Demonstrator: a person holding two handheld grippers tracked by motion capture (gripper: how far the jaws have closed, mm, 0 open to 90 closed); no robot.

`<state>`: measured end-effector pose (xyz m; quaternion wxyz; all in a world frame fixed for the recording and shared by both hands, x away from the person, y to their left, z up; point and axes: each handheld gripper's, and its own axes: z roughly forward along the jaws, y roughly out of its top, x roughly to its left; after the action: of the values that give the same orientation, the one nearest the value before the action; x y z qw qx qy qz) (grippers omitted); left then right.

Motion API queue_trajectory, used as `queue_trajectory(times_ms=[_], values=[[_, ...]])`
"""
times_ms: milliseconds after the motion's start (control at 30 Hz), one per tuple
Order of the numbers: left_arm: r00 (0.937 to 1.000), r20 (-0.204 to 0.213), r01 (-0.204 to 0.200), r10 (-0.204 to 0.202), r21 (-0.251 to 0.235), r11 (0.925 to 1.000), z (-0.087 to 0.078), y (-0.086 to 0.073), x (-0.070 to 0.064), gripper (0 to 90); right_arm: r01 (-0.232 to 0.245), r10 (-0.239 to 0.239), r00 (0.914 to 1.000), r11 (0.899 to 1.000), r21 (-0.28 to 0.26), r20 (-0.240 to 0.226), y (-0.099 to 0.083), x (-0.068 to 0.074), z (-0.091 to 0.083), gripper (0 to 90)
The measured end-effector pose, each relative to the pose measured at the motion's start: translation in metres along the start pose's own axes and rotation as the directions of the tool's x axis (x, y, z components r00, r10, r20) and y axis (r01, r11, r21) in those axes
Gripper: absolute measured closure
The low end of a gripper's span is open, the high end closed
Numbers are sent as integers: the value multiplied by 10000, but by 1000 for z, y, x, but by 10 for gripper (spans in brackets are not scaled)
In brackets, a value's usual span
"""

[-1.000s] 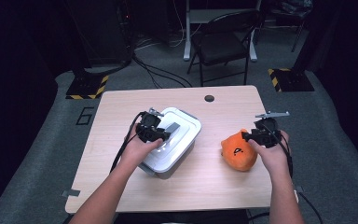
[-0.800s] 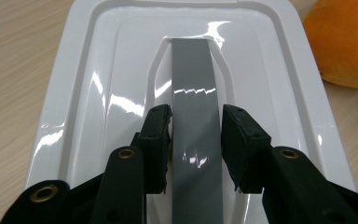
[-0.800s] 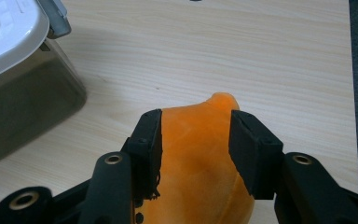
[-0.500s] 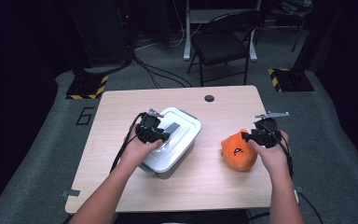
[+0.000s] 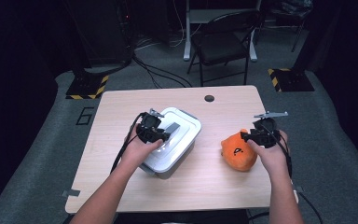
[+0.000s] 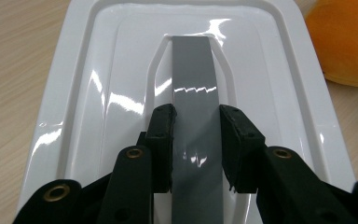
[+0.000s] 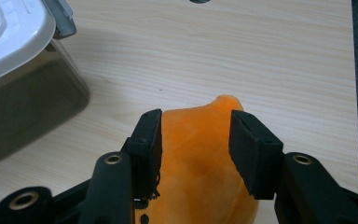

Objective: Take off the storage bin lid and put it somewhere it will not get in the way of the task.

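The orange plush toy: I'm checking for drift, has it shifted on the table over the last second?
No. The orange plush toy sits equally far from the table's right edge and the white container as before.

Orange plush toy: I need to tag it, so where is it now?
In the high view the orange plush toy lies on the table's right side, right of the white container, between the right gripper's open jaws.

Dim lab or studio, grey carpet (image 5: 37, 154), hazard-striped stand bases (image 5: 87, 87), floor cables (image 5: 161, 79), folding chair (image 5: 223, 46), wooden table (image 5: 223, 186)
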<state>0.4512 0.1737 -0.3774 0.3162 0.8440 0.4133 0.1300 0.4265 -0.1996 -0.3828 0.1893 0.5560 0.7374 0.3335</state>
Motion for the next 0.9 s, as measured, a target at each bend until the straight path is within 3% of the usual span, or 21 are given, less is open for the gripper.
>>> queue_trajectory(times_ms=[100,900], values=[[9998,17,188,-188,-2,9998,0,0,-1,663,-30,30,10000,10000,6,5,0,0,0,544],[9993,7,368,-369,76,9993,-3,4,-1,664,-124,124,9999,9999,-19,27,-1,-3,0,542]])
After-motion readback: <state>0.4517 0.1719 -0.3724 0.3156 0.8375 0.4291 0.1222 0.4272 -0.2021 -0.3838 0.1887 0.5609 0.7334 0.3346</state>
